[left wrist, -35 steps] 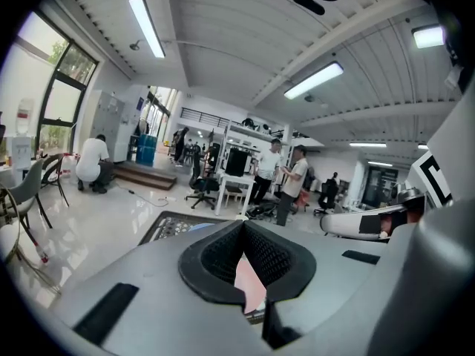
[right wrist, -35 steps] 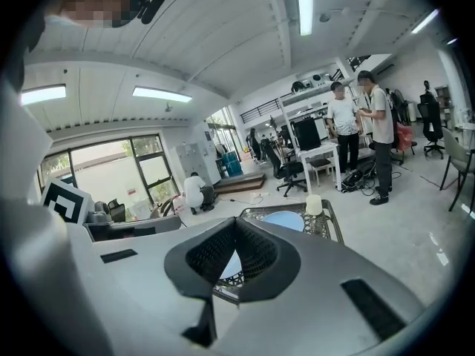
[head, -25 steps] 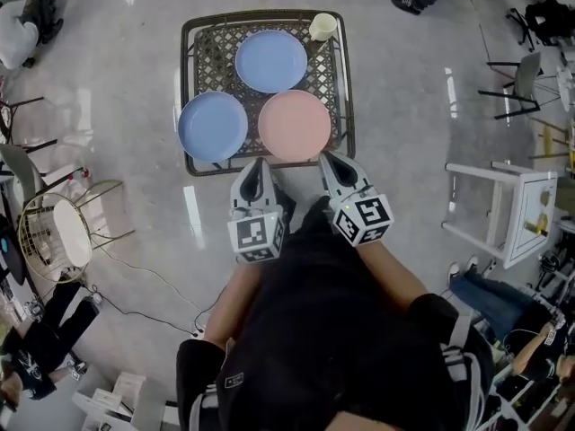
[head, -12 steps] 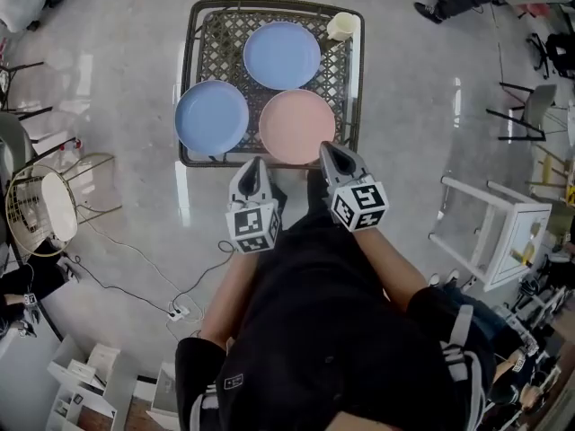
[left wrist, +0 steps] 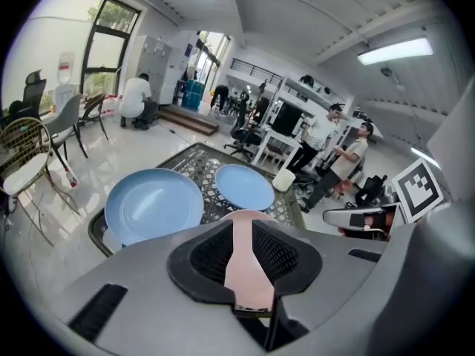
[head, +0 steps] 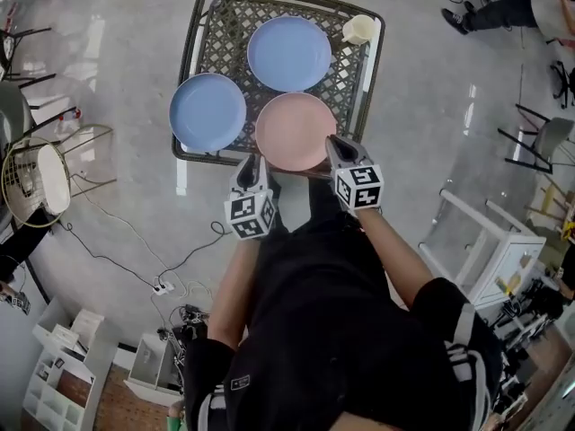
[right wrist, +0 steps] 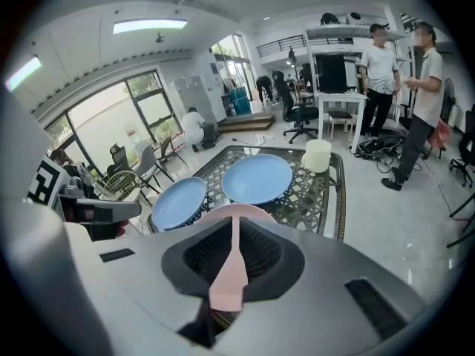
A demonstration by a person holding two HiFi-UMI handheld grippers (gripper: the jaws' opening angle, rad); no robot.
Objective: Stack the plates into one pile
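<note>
Three plates: lying apart on the lattice table (head: 202, 34), none stacked. Pink plate (head: 295, 131) sitting at the near edge, left blue plate (head: 207, 112) reaching past the table's left rim, far blue plate (head: 289, 54) resting towards the back beside a pale cup (head: 359, 30).
Left hand: reaching out from the body, tilting the left gripper (head: 251, 163) forward and down, its tip hanging just beside the pink plate's near-left rim.
Left gripper state: having just been opening; holding its jaws a little apart, pinching nothing, showing the pink plate through the gap.
Right hand: stretching forward likewise, angling the right gripper (head: 335, 142) down, its tip overlapping the pink plate's near-right rim in the head view; touching or not, impossible to tell.
Right gripper state: leaving only a thin slit between its jaws, gripping nothing, showing pink through the slit.
Against a second ago: both grippers sitting lower and closer to the pink plate, marker cubes looking smaller; plates lying in the same arrangement.
</note>
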